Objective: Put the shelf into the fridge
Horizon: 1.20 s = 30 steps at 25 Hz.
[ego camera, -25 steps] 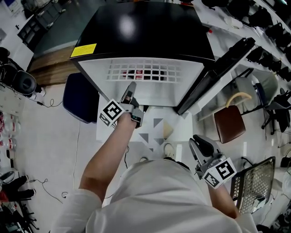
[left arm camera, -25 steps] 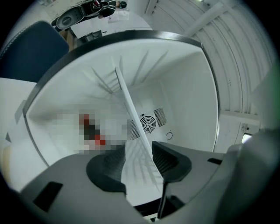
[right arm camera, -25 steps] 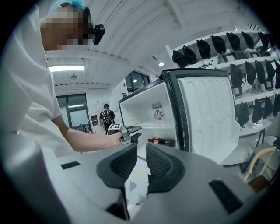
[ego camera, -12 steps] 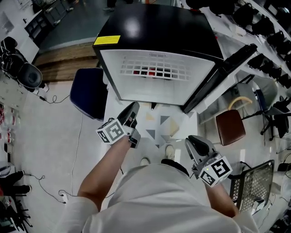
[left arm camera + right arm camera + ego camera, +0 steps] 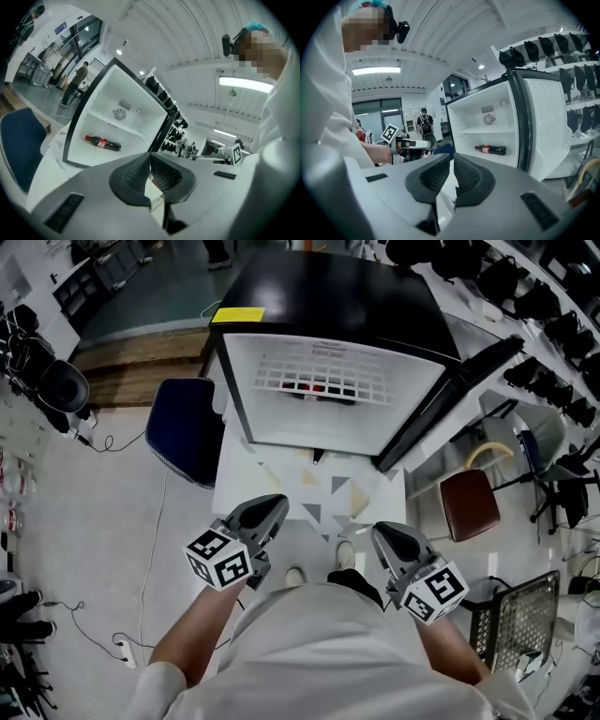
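Looking down, head view has both tools held close to the person's torso, well apart from the fridge (image 5: 319,287), which stands w/ its door (image 5: 450,390) swung wide to the right. The left gripper (image 5: 278,505) and right gripper (image 5: 381,532) point toward the open cabinet, over a white floor mat (image 5: 253,474) w/ grey triangles. The shelf (image 5: 323,381) is inside the fridge: a white grille lying across the compartment, neither tool touching it. Red bits show thru its bars, and from above that's all one can tell.

Gripper views fill that in. It's a dark bottle (image 5: 102,143) w/ a red label, lying on its side on the fridge floor under the shelf. From here the shelf reads as a level white ledge below the round fan vent (image 5: 119,114); its grid pattern doesn't show.

Left gripper view: jaws have just been closing & the pads now meet at the tips, nothing btwn them. Right gripper view: jaws together but for a hairline slit, also empty; the left gripper itself shows at mid-left there.

The blue chair (image 5: 183,442) beside the fridge shows in head & left gripper views. Only head view shows a brown chair (image 5: 472,504) & a wire basket (image 5: 516,615) at right. Only the gripper views show the room's far end, e.g. a person w/ a backpack (image 5: 424,123).
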{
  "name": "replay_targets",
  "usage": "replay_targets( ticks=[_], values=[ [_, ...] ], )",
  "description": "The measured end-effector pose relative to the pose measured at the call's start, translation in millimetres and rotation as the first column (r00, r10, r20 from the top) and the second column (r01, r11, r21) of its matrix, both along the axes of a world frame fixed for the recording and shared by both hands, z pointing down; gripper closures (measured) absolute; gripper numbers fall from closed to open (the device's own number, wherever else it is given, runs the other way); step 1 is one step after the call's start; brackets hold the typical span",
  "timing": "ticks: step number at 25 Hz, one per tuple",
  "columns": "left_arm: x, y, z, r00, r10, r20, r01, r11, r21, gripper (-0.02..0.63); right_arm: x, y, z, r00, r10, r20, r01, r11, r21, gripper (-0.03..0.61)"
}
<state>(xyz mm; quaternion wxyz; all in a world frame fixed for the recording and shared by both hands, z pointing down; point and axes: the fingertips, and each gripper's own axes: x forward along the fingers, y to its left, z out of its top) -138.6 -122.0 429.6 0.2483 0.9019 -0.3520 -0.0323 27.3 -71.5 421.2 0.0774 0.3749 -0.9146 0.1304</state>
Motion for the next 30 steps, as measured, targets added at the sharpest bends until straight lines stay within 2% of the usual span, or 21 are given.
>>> replay_targets(
  ticks=[4, 10, 30],
  values=[
    [3.3, 27.8, -5.4, 0.998, 0.047, 0.046, -0.048, 0.999, 0.014, 0.592, -10.0, 4.7, -2.4, 1.0, -0.023, -0.002, 0.023, 1.0, 0.009, 0.551],
    [2.5, 52.8, -12.9, 0.994, 0.085, 0.074, -0.088, 0.995, 0.042, 0.592, -18.3, 14.7, -2.6, 0.999, -0.031, -0.008, 0.031, 0.999, 0.016, 0.561],
    [0.7, 79.0, -22.9, 0.982, 0.128, 0.135, -0.139, 0.988, 0.072, 0.592, -34.3, 33.4, -7.8, 0.999, -0.037, -0.011, 0.037, 0.999, 0.04, 0.569]
  ],
)
